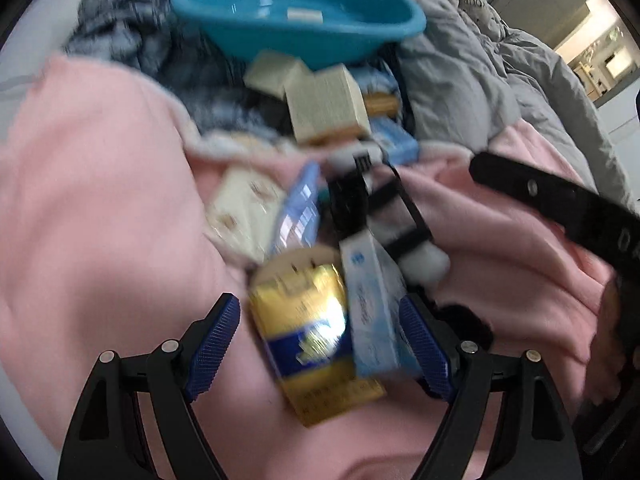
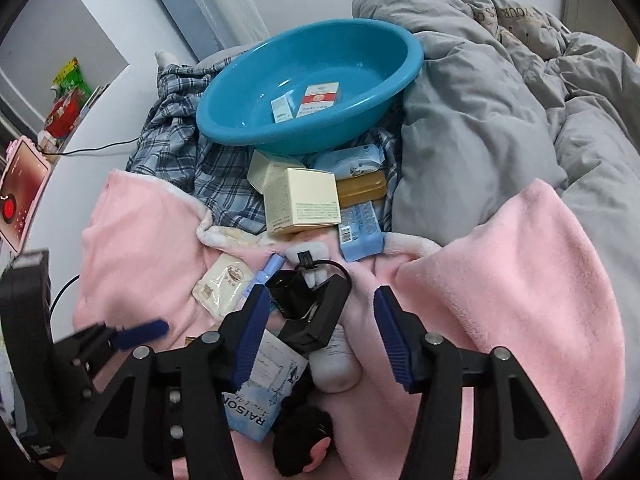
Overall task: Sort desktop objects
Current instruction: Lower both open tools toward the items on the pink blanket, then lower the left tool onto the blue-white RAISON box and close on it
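Observation:
A blue basin [image 2: 248, 120] sits on the bed and holds a red-and-white pack [image 2: 320, 100] and a small white box [image 2: 281, 109]; it also shows in the left wrist view [image 1: 304, 32]. My left gripper [image 1: 320, 344] is open around a gold-and-blue pack [image 1: 312, 336] and a light blue box [image 1: 372, 316], both blurred. My right gripper [image 2: 320, 332] is open above a black charger [image 2: 312, 312] and a white bottle [image 2: 336, 364]. A light blue RAISON pack [image 2: 256, 400] lies under its left finger.
A pink blanket [image 2: 520, 280] covers the bed, with a grey duvet [image 2: 500, 100] at right and a plaid cloth [image 2: 180, 132] at left. Cream boxes [image 2: 304, 200], a gold tin [image 2: 360, 190], blue packs [image 2: 360, 232] and a sachet [image 2: 224, 284] lie below the basin.

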{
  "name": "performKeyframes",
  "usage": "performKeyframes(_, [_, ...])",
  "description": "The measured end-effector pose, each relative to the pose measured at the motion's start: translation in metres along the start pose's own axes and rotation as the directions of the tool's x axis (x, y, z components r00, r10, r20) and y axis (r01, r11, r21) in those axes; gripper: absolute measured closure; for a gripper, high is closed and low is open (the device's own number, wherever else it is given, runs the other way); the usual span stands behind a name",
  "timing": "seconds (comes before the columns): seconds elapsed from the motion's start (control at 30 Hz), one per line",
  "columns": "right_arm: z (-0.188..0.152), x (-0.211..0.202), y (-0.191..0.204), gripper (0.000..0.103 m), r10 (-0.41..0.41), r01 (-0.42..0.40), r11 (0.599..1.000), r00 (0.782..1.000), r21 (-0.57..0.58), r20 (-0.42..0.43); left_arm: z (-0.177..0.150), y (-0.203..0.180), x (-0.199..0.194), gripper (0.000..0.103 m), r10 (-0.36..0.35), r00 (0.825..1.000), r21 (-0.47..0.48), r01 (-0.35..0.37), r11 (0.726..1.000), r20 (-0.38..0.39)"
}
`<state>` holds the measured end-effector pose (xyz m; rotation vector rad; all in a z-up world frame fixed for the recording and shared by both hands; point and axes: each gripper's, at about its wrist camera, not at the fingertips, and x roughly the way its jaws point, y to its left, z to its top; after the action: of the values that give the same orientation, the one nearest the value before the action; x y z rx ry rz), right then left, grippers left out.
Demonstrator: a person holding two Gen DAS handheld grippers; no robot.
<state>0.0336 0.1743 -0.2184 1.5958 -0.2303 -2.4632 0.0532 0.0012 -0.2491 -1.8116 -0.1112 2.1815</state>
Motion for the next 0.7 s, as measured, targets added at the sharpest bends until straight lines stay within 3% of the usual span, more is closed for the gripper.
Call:
performKeyframes(0.07, [-0.001,0.001,-0.001,0.05,-0.014,0.014,1.0,1.0,-0.004,-0.003,-0.004,0.0,0.006,0.019,-0.026,0.999,-0.011,0.026,1.0,-0.032])
performKeyframes(0.43, [-0.002,0.008,-0.003,0.05,-0.064,0.063,0.998,0.998,-0.011,-0.014,-0.011,0.003,0.008,0.019,-0.053,0.998,-0.037,0.051,0.998,-0.04])
performKeyframes(0.6, [-0.002,0.007,-0.001,0.05,-0.07,0.069,0.997,0.998,-0.02,-0.006,-0.012,0.011,-0.014,0.019,-0.11,0.994,-0.097,0.11,0.989,0.008])
performKeyframes(0.7, [-0.002,0.007,0.0,0.05,-0.08,0.08,0.996,0.997,-0.028,0.0,-0.009,0.013,-0.02,0.019,-0.079,0.996,-0.099,0.081,0.992,0.03])
